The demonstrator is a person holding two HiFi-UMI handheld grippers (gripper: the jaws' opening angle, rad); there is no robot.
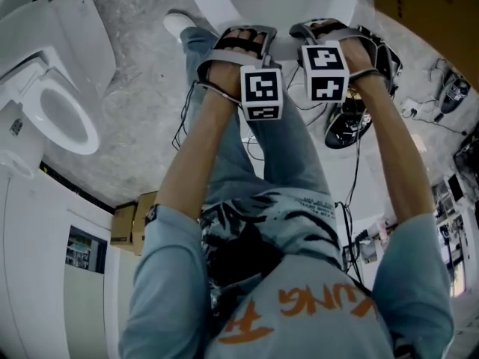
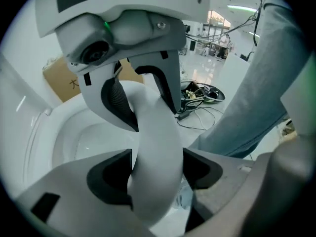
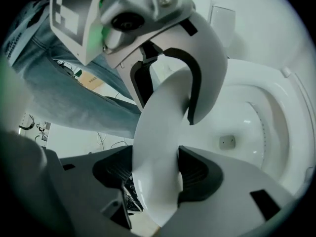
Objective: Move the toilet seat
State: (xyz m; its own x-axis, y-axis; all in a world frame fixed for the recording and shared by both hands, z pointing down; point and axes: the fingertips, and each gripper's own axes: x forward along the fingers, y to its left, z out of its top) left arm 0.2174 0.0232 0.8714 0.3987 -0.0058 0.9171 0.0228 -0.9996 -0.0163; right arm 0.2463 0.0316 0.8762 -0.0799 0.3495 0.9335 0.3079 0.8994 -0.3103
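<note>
Where two grippers work one part, check the hold first. The left gripper is closed on the toilet seat, with its two pads pressing opposite faces of the white band. The right gripper pinches the same band in the same manner. Neither gripper is spread or empty.

Location of the seat: it stands directly between the jaws of each gripper and appears raised off the toilet bowl. The bowl lies beyond and below the fingertips, to the right of the right gripper and to the left of the left gripper in their own views.

Governing relation: the band's long axis runs forward from each gripper, past its fingertips, and curves into the jaws of the other gripper just ahead. In the head view the two grippers sit just beside each other, both pointing steeply down. Neither hand is nearer, because both hold one short stretch of the rim.

The hinge is not visible. The coming move probably swings the seat about that hinge, so both grippers need one common arc; unequal travel would likely twist the band. The person's leg stands close to the right of the left gripper.
</note>
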